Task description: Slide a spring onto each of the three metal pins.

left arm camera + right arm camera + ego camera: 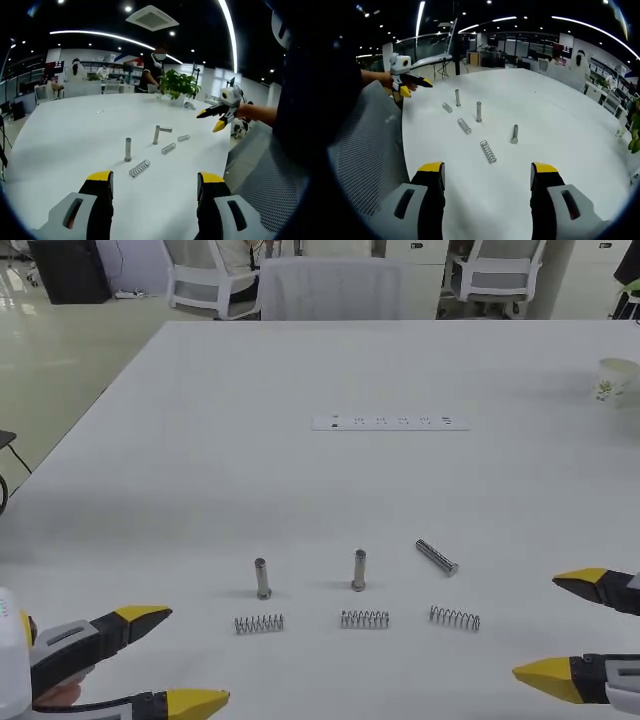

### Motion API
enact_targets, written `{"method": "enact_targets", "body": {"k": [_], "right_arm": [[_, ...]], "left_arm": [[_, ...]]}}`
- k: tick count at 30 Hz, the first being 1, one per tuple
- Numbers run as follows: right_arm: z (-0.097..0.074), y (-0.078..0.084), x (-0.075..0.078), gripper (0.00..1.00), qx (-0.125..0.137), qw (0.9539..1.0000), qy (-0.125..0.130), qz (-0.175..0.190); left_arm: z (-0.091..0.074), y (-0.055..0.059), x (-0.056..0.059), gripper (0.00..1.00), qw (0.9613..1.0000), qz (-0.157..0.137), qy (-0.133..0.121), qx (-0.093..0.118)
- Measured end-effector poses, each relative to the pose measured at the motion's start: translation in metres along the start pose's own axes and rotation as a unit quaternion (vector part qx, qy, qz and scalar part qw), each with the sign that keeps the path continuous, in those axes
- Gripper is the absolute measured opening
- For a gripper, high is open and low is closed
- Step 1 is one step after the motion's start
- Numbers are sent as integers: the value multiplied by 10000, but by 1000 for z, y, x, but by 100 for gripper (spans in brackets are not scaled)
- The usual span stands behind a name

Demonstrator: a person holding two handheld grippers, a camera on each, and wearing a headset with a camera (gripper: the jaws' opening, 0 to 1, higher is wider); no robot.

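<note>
Two metal pins [262, 578] [359, 570] stand upright on the white table; a third pin [437, 557] lies on its side to their right. One spring lies in front of each: left spring [259, 624], middle spring [365, 619], right spring [455, 618]. My left gripper [175, 658] is open at the near left, holding nothing; its own view shows the nearest spring [139, 168] beyond its gripper [156, 180]. My right gripper [562, 627] is open at the near right, empty. Ahead of that gripper [487, 170] are the right spring [488, 151] and the lying pin [514, 134].
A white power strip [390, 422] lies mid-table behind the pins. A paper cup [614, 379] stands at the far right edge. Chairs [330, 288] line the far side. A potted plant [180, 84] sits at the table's end, and a mesh chair [365, 150] is at the near edge.
</note>
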State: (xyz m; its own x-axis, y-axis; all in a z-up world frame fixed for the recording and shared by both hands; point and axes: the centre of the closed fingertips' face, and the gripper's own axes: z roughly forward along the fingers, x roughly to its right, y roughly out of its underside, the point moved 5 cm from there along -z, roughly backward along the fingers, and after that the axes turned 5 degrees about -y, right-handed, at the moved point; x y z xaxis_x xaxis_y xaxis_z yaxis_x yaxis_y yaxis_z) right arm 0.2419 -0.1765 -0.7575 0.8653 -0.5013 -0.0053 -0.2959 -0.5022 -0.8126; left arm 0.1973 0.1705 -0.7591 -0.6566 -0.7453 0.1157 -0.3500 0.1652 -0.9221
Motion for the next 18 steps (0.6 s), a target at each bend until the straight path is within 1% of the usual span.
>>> {"method": "enact_targets", "body": {"k": [12,18], "right_arm": [[7,-8,6,68,-1,9999,-79,-77],[12,-17,13,67,30,9999,-81,-129]], "left_arm": [[-4,1,0,64,10000,-40,-80,18],[-6,-2,1,64,9999,-28,-126,58]]}}
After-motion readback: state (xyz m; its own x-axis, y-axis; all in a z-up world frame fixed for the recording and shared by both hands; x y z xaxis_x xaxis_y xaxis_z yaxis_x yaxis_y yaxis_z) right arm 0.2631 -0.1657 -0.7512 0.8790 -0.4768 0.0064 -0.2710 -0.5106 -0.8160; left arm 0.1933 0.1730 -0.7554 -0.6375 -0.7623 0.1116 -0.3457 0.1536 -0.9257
